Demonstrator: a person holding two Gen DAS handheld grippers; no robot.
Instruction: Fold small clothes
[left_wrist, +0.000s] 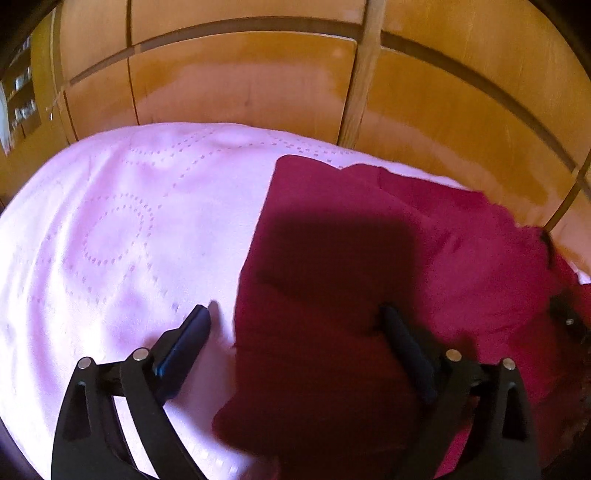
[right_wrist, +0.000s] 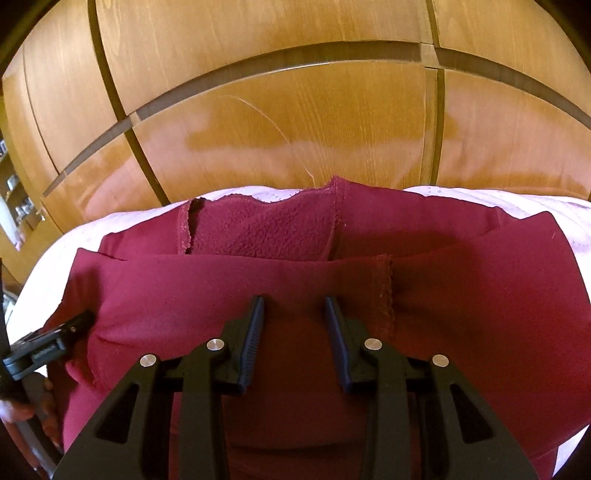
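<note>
**Garment half-folded, both grippers free**

Garment, a dark red fleece piece, lies on the pale pink bedspread in front of a wooden wardrobe, one layer already turned over so the fuzzy inside shows at the far edge. The right gripper hovers above it, fingers partly open, holding nothing. The left gripper is spread wide over the cloth's left edge, also empty. Likely next: pinch an edge for the following fold.

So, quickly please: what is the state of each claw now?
Left claw: open wide, holding nothing.
Right claw: open, above the red garment, not gripping it.
</note>
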